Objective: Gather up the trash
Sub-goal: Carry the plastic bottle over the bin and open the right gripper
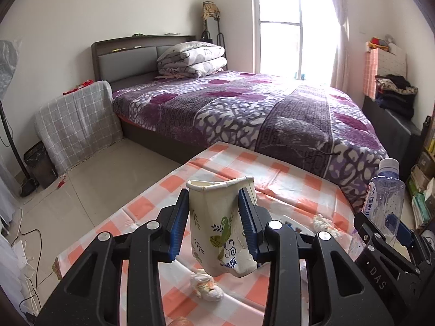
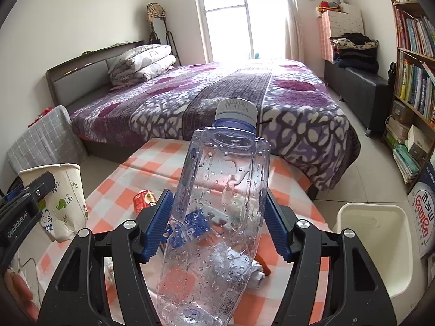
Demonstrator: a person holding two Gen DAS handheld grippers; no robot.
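My left gripper (image 1: 214, 222) is shut on a squashed white paper cup (image 1: 221, 225) with green leaf print and holds it above the checked table (image 1: 228, 163). The cup also shows at the left of the right wrist view (image 2: 61, 198). My right gripper (image 2: 217, 225) is shut on an empty clear plastic bottle (image 2: 217, 212) with a white cap, held above the table; it also shows at the right edge of the left wrist view (image 1: 384, 198). Crumpled tissue (image 1: 205, 285) lies on the table under the cup. A red can (image 2: 144, 198) and crumpled paper (image 2: 255, 271) lie on the table.
A white bin (image 2: 372, 247) stands on the floor to the right of the table. A bed (image 1: 244, 108) with a purple blanket lies beyond the table. A bookshelf (image 2: 413, 68) lines the right wall. A dark waste basket (image 1: 40, 163) stands by the far left wall.
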